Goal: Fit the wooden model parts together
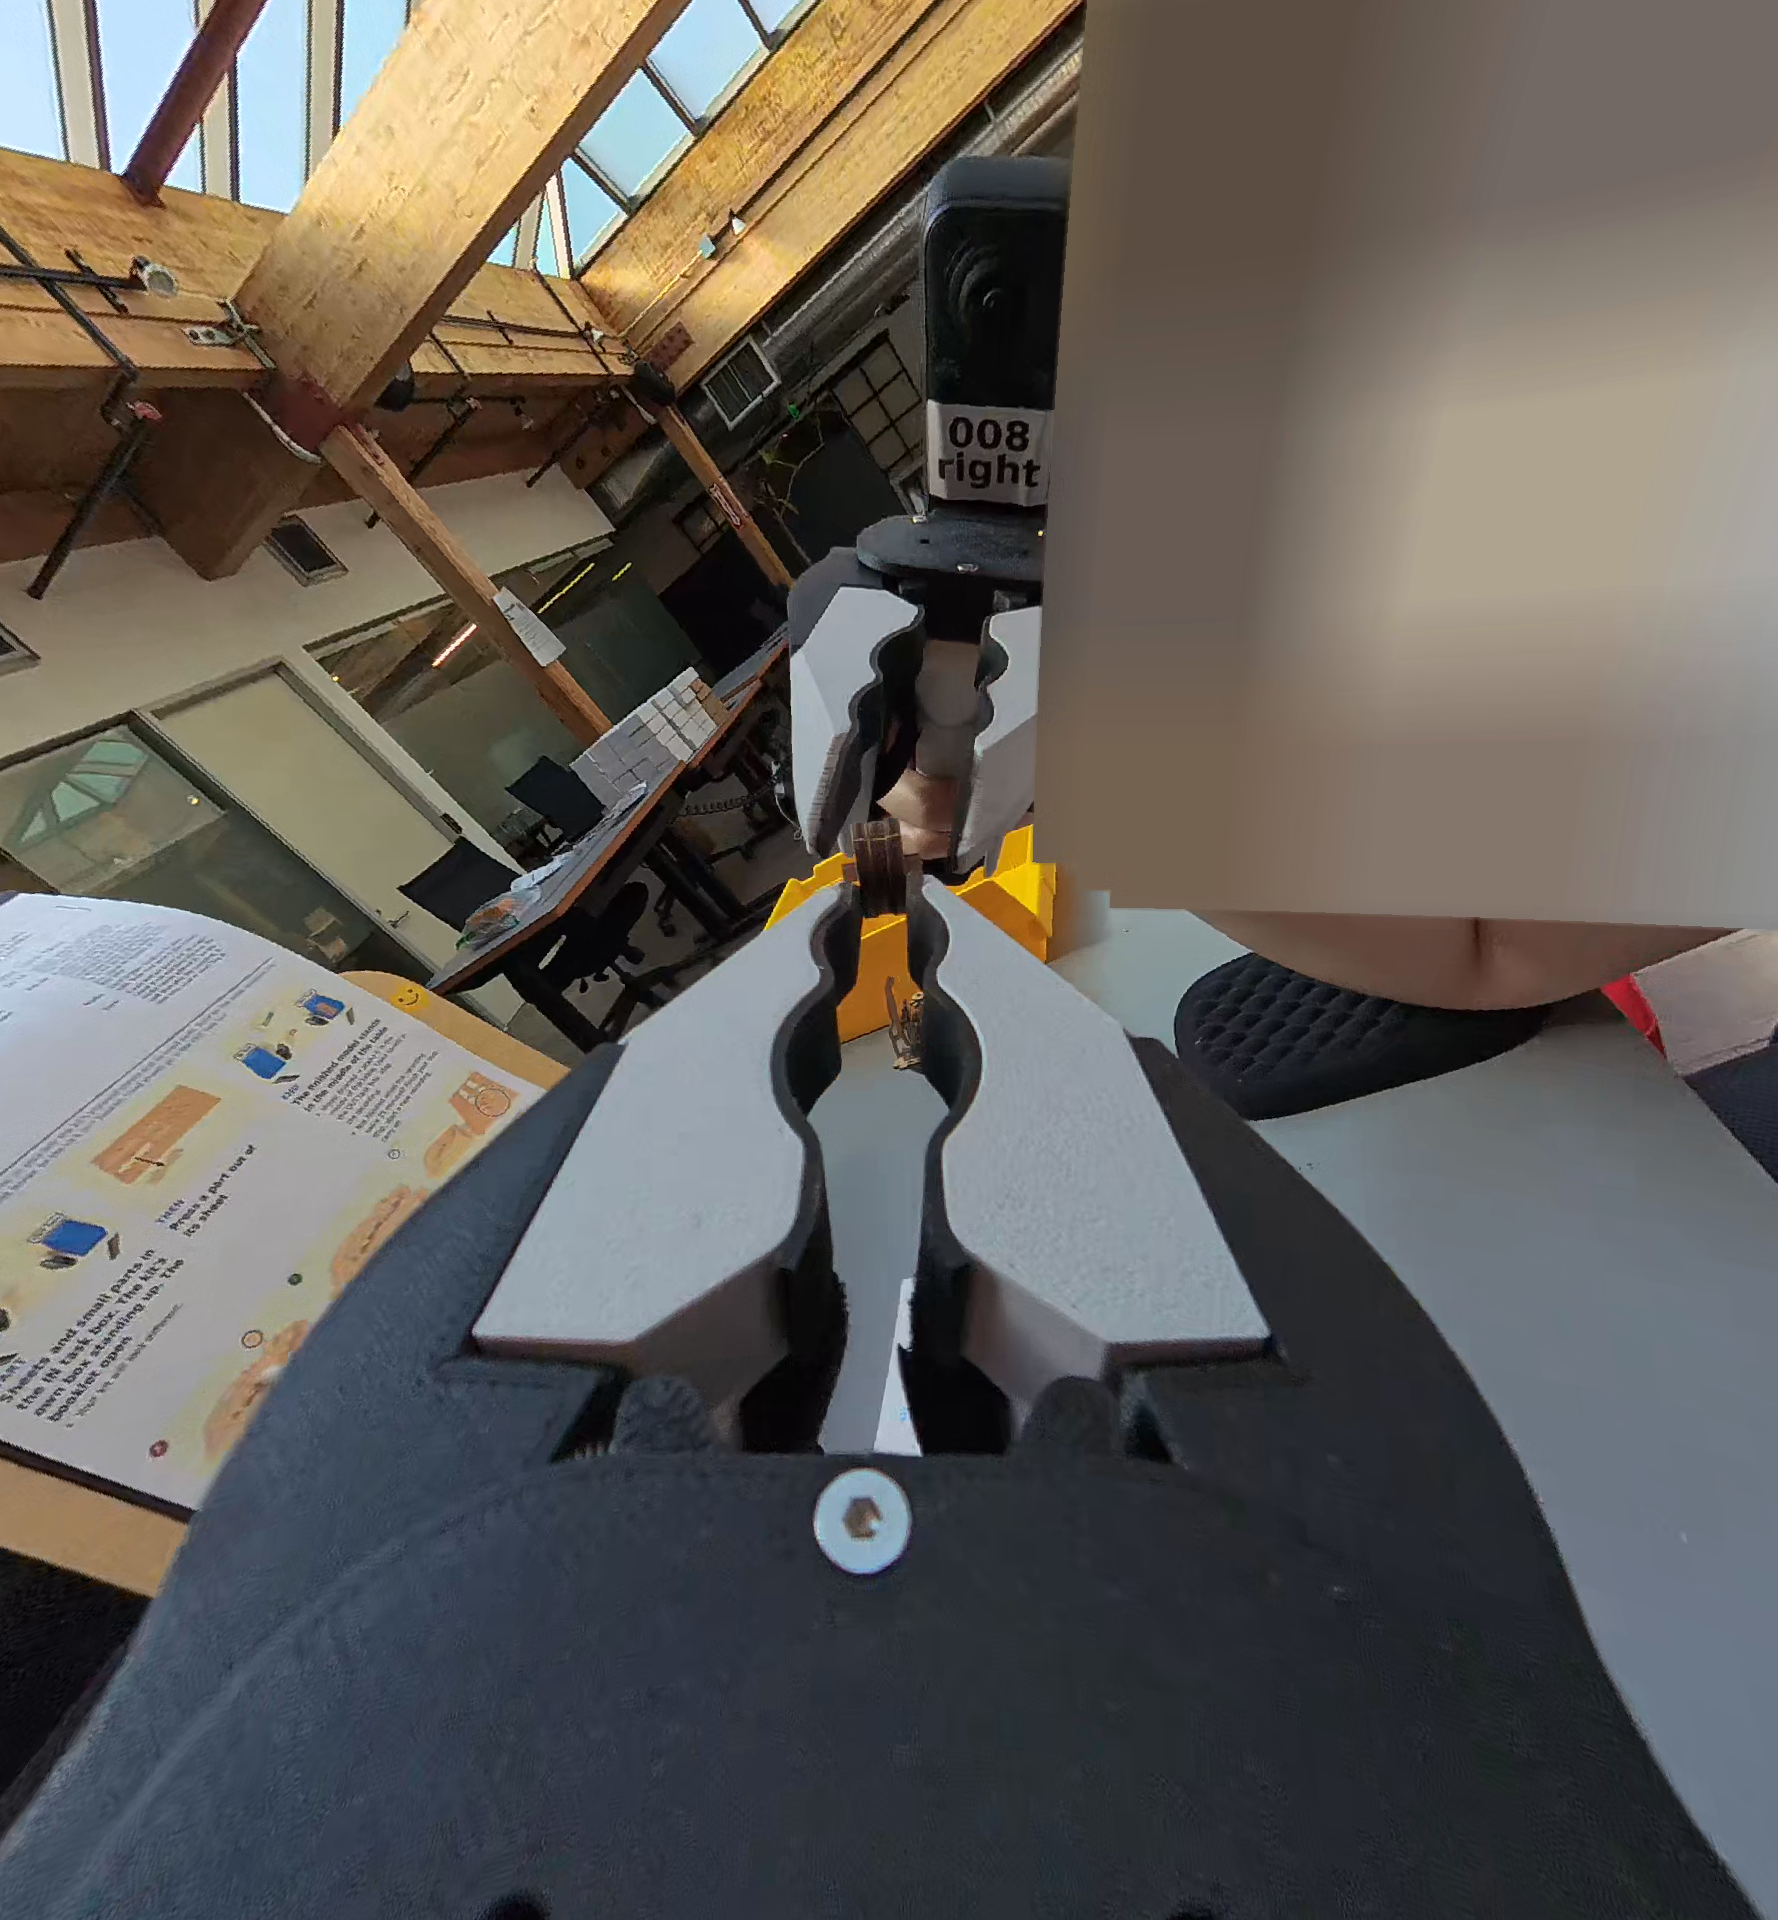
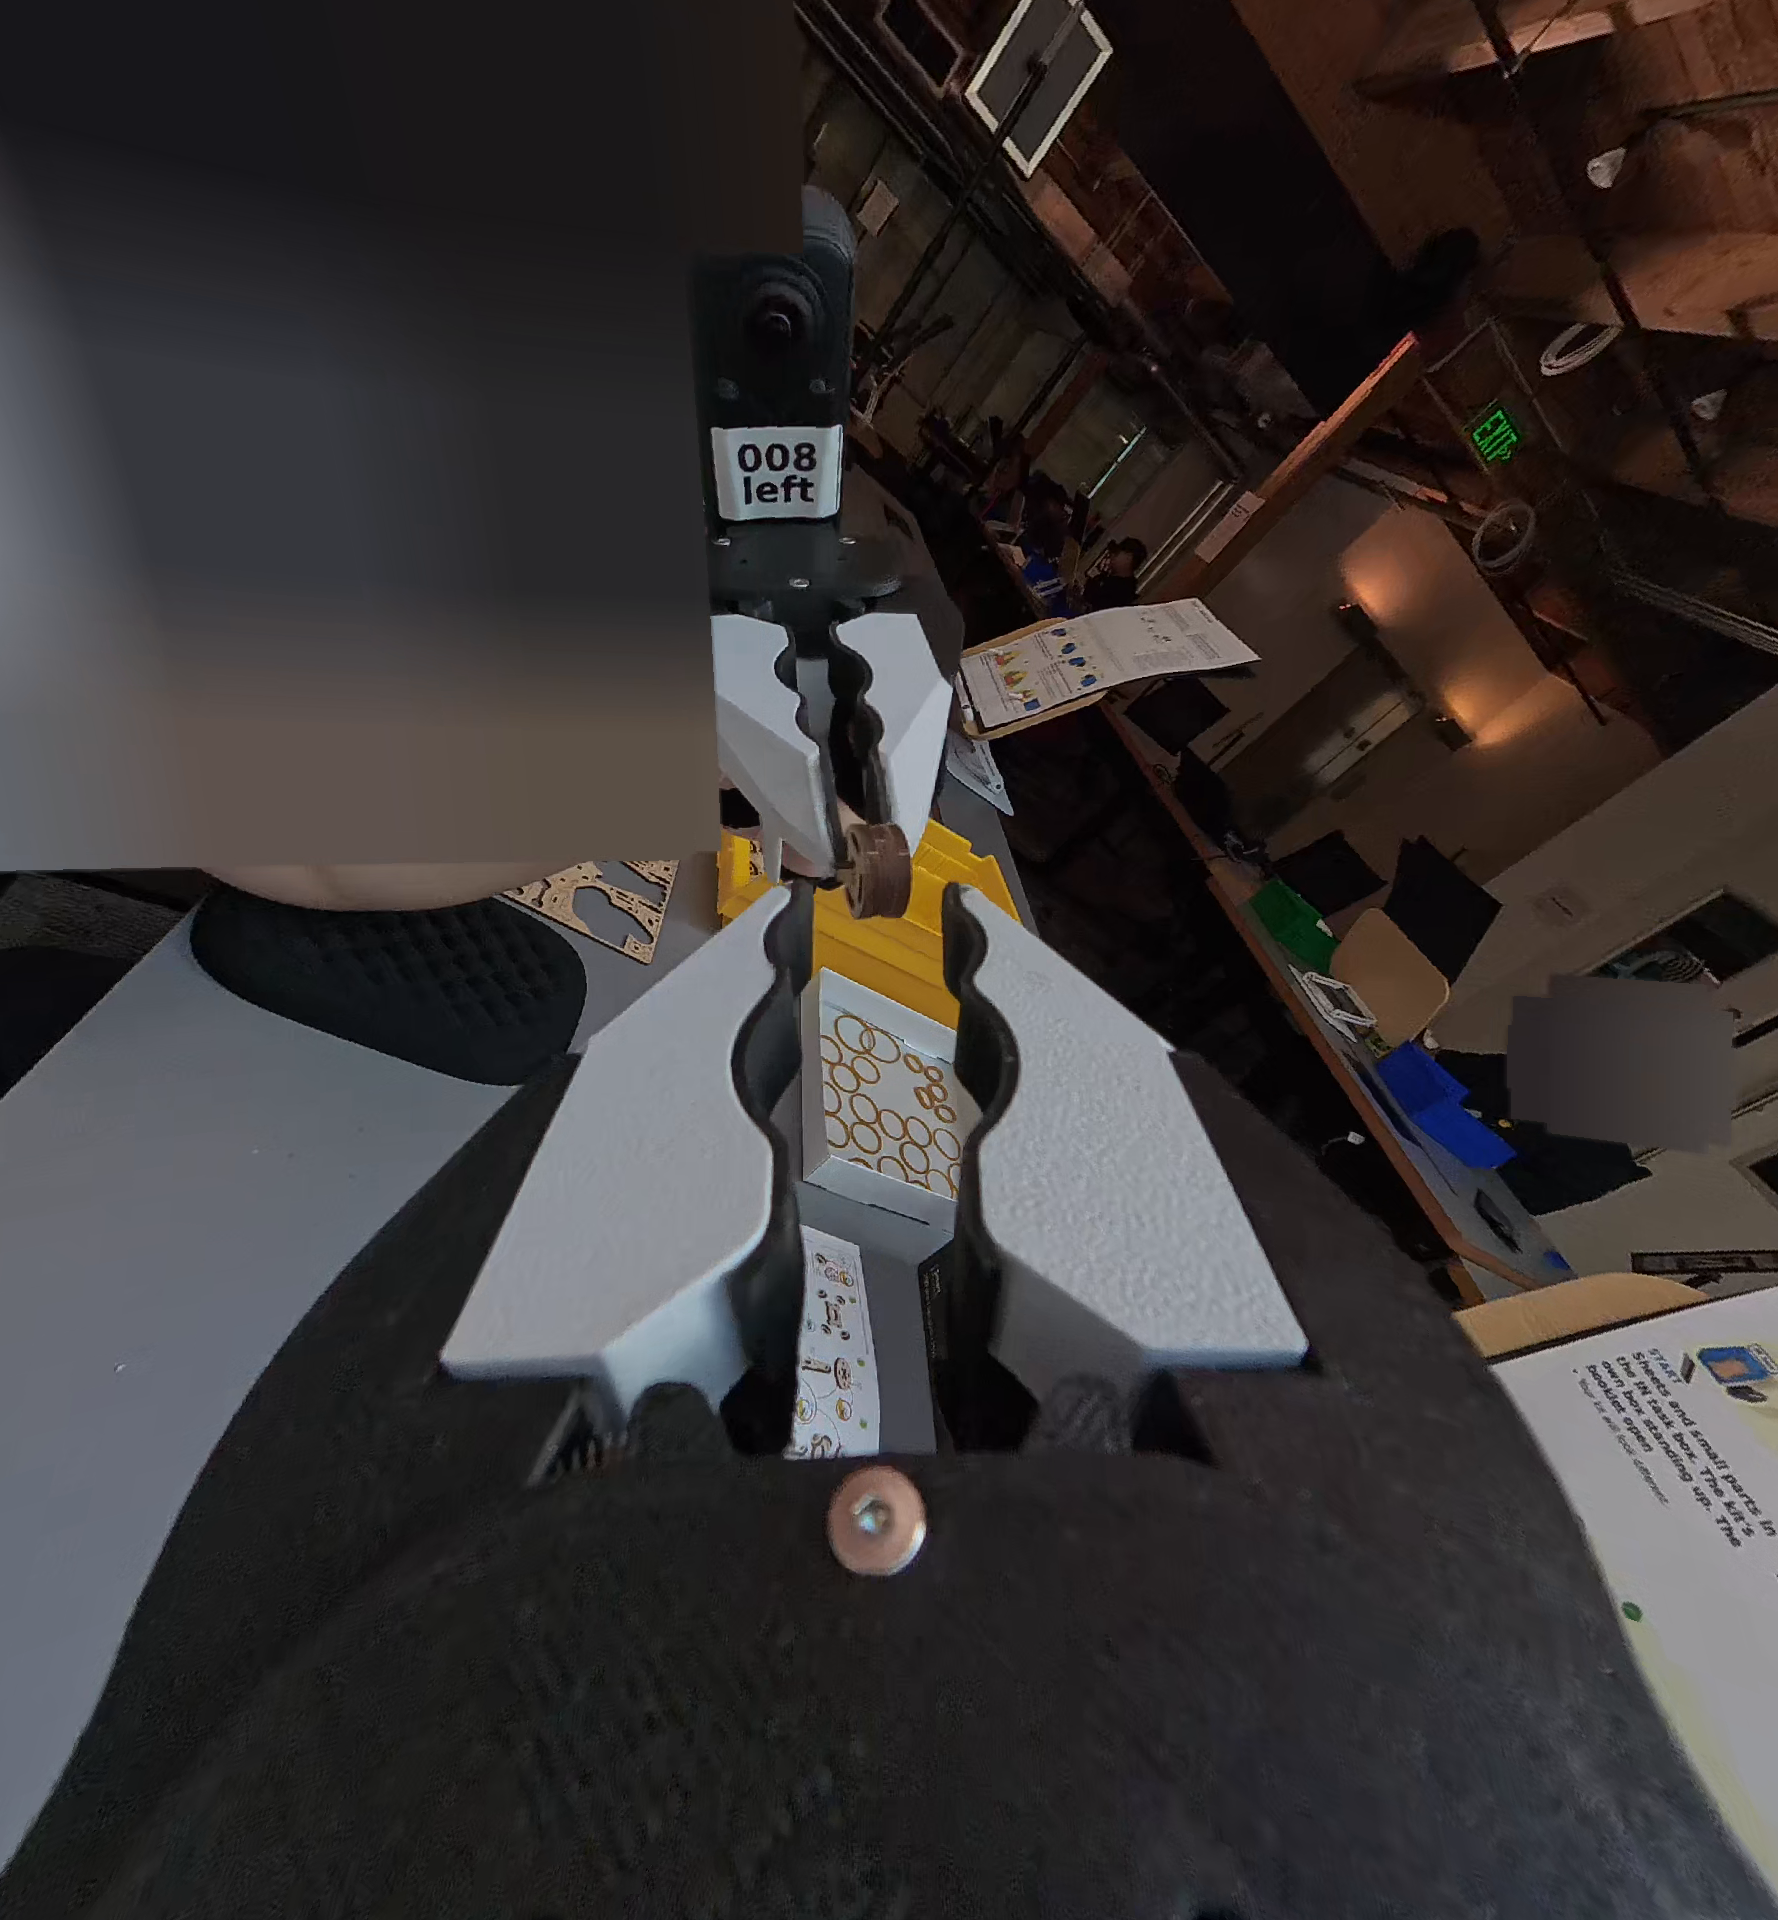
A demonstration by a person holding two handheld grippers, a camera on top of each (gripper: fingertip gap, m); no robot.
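A small brown wooden wheel stack [image 1: 880, 871] is pinched at the tips of my left gripper [image 1: 887, 900], which is shut on it and holds it in the air. In the right wrist view the same wheel stack [image 2: 877, 868] sits at the tip of the left gripper [image 2: 829, 858]. My right gripper [image 2: 872, 900] faces it head-on, with its jaws open and a tip on either side of the wheel, not touching it. It also shows in the left wrist view [image 1: 900, 831], open just behind the wheel. A small wooden part [image 1: 908, 1029] stands on the table below.
A yellow bin [image 2: 854, 961] stands on the grey table [image 1: 1487, 1247] under both grippers. A white box with a ring pattern [image 2: 885, 1112] and a leaflet [image 2: 833, 1340] lie nearer. A punched wooden sheet [image 2: 604, 902], a black mesh pad [image 2: 397, 977] and an open instruction booklet [image 1: 137, 1143] are nearby. Left and right tips are no more than a few centimetres apart.
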